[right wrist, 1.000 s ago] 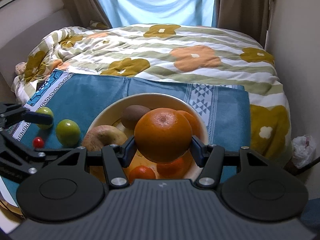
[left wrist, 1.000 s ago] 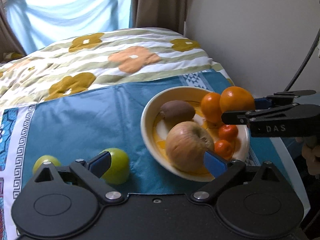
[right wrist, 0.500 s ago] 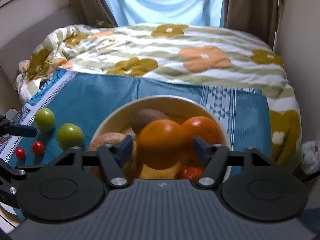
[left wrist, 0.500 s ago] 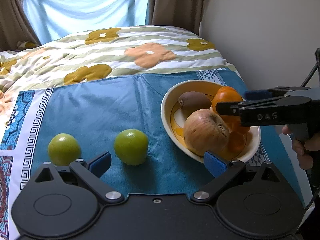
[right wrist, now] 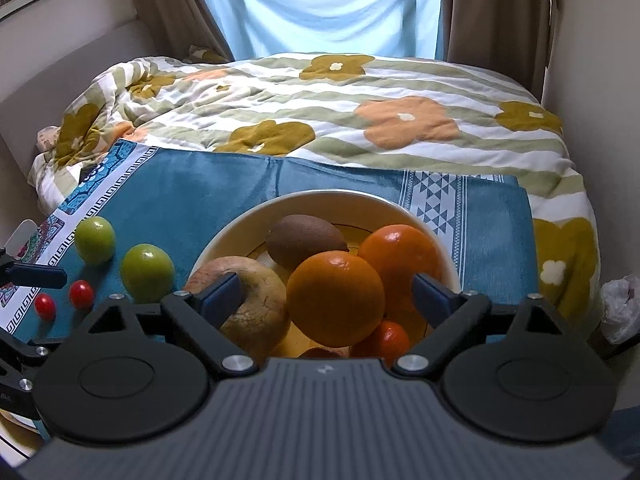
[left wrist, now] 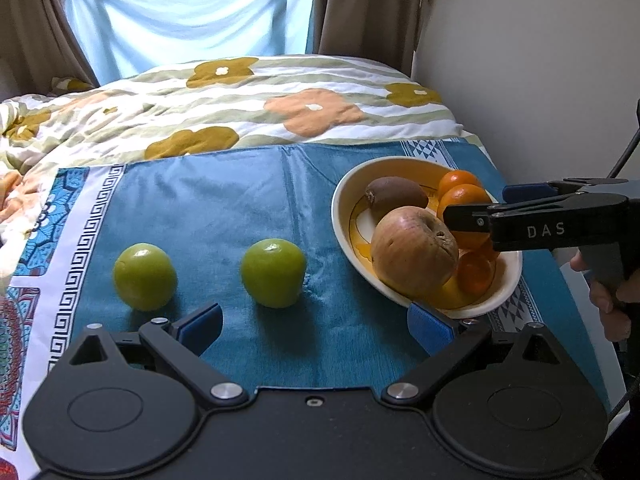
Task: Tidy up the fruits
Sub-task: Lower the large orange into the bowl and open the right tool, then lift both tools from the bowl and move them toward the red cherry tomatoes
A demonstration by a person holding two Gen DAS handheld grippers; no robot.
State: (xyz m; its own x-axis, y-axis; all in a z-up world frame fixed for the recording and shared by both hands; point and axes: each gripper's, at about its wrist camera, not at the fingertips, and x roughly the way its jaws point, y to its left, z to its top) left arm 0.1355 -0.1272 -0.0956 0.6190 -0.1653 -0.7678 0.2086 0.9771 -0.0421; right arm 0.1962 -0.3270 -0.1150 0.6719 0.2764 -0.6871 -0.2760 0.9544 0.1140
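A: Biggest first? Flowered bedspread (right wrist: 360, 120), then the blue cloth (left wrist: 224, 200) laid over it.

B: Bowl (right wrist: 320, 200) sits on the cloth's right side. Inside: brown apple (left wrist: 414, 252), two oranges, near orange (right wrist: 335, 297) against the far orange (right wrist: 400, 254), a kiwi (right wrist: 306, 239) at the back, small tangerines underneath.

A: Right gripper (right wrist: 326, 294)?

B: Jaws spread wide, either side of the near orange, pads clear of it. Holds nothing.

A: Left gripper (left wrist: 314, 326)?

B: Also wide open, empty, low over the cloth. Two green fruits (left wrist: 273, 272) just ahead of it, outside the bowl. Two cherry tomatoes (right wrist: 81, 294) lie on the cloth left of them.
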